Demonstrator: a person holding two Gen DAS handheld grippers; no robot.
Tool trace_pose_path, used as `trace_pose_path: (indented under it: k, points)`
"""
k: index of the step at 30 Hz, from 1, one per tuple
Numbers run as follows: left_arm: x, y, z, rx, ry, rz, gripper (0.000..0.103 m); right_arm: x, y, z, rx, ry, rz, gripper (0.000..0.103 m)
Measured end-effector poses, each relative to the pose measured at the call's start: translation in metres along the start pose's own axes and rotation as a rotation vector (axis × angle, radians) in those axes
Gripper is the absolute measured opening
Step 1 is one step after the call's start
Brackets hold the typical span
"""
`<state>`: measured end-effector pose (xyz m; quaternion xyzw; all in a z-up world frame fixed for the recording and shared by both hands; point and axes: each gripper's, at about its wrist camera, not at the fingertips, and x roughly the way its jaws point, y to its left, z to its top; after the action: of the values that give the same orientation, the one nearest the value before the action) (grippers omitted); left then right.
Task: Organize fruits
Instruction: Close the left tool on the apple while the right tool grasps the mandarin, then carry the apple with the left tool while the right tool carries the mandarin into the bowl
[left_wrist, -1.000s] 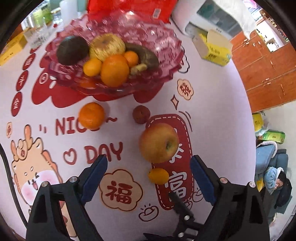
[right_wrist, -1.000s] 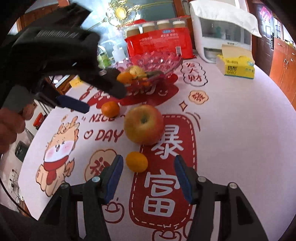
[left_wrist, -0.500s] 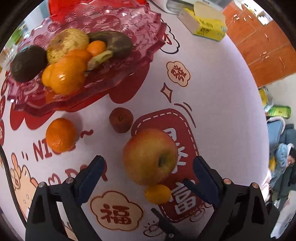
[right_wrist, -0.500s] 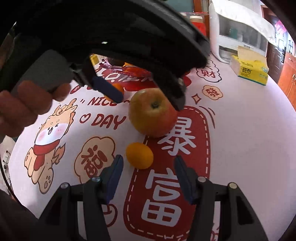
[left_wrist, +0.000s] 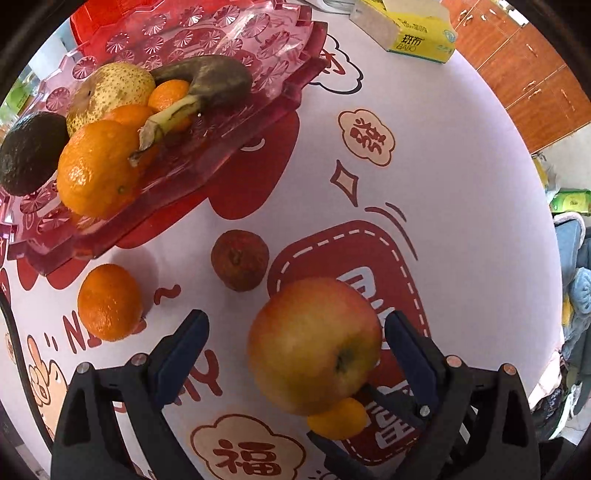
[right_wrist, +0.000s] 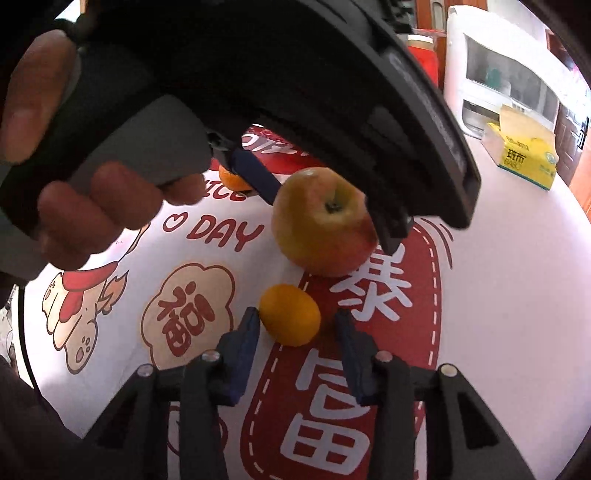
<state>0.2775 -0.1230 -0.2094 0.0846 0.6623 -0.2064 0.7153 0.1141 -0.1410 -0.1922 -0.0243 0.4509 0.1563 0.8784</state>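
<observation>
- Left wrist view, tool: left gripper (left_wrist: 295, 332), black frame with blue-padded fingers, spread wide at the bottom of the frame. It holds nothing.
- Left wrist view, task item: large round red-and-yellow apple (left_wrist: 314, 347) on the printed white tablecloth (left_wrist: 461, 184). It sits lower centre, between the two fingers, close against the right-hand one and well apart from the left-hand one. Whether the pad touches the skin cannot be told.
- Left wrist view, other fruit: small orange kumquat-like fruit (left_wrist: 338, 419) peeps out under the apple, lower centre. Brown wrinkled round fruit (left_wrist: 240, 260) at mid-frame. Loose orange mandarin (left_wrist: 109, 301) at left.
- Left wrist view, destination (judged): pink cut-glass fruit dish (left_wrist: 236, 33), upper left, already loaded with fruit.
- Right wrist view, tool: right gripper (right_wrist: 295, 336), same make, moderately open at bottom centre, nothing clamped.
- Right wrist view, task item: the small orange fruit (right_wrist: 290, 314) lies between the fingertips, against the left-hand one, with a gap to the right-hand one.
- Right wrist view, neighbours: the apple (right_wrist: 321, 221) just beyond, stem up, straddled by the left gripper (right_wrist: 317, 195), which fills the top of the frame.
- Governing relation, judged: each fruit lies dead ahead of its own tool, off-centre in the gap; both are round, so no long axis matters.
</observation>
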Motion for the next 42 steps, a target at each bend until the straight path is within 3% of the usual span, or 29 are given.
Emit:
trace_pose_path:
  k: [3, 7, 13, 22, 32, 42]
  points:
    - [0.004, 0.002, 0.001, -0.014, 0.006, -0.016, 0.087, 0.001, 0.004, 0.000, -0.011, -0.002, 0.007, 0.034]
    - [0.000, 0.000, 0.002, -0.013, -0.003, -0.088, 0.065, 0.002, 0.010, 0.004, -0.019, -0.003, 0.013, 0.031]
    - [-0.007, -0.001, -0.004, -0.018, -0.006, -0.055, 0.065, 0.004, 0.012, 0.008, -0.021, 0.008, 0.030, 0.031]
    - [-0.051, 0.030, -0.021, -0.072, -0.062, -0.055, 0.065, -0.008, 0.006, 0.016, 0.001, 0.009, 0.045, 0.030]
    - [-0.119, 0.100, -0.031, -0.168, -0.202, -0.015, 0.065, -0.021, 0.014, 0.050, 0.003, -0.047, 0.021, 0.030]
    - [-0.140, 0.127, -0.004, -0.153, -0.347, -0.021, 0.065, -0.017, 0.011, 0.106, 0.053, -0.124, -0.052, 0.031]
